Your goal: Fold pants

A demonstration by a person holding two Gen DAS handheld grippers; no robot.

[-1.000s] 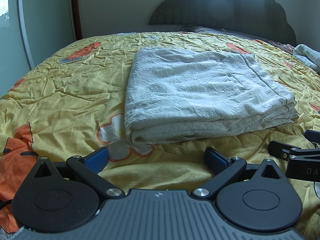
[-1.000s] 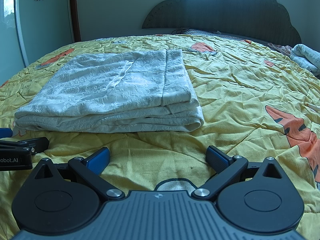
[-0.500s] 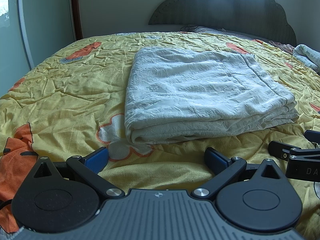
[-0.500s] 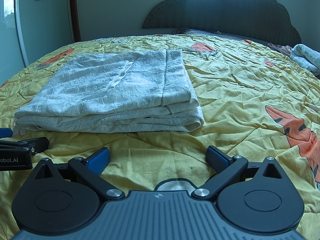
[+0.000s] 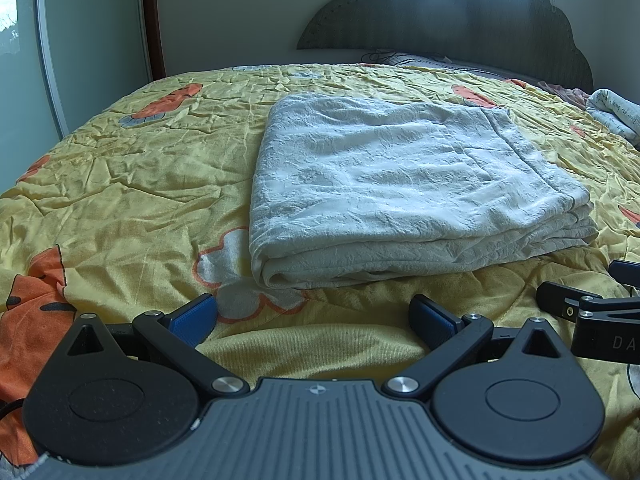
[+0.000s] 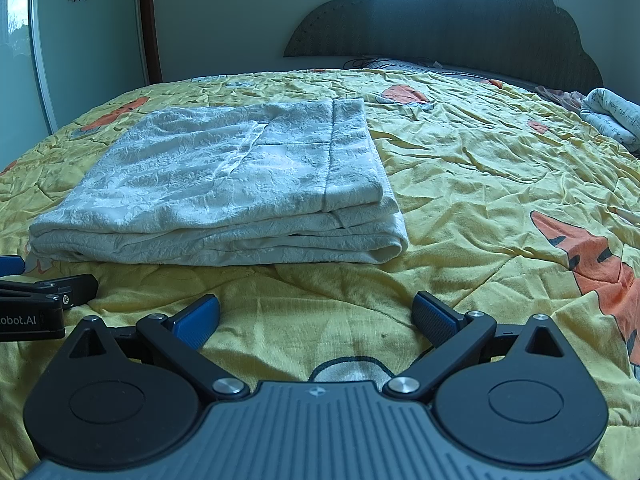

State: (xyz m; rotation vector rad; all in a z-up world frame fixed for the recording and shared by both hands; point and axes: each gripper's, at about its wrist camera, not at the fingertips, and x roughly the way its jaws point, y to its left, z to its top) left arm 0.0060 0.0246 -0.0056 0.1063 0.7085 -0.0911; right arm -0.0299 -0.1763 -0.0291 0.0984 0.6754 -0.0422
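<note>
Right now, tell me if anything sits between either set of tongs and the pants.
Nothing visible does. Only bare yellow bedspread lies between the open left tongs and the folded pants, and likewise ahead of the open right tongs.

- Soft daylight, kinda cool and bluish, comes in from the window (image 5: 10, 20) on the left and a bright strip above the headboard (image 6: 460, 20), which sits backlit and dark.
- Only faint shadows under the folded pants (image 5: 400, 184).
- Heavy fisheye bend, with dark corners.
- Sharp focus overall, no motion blur.
</note>
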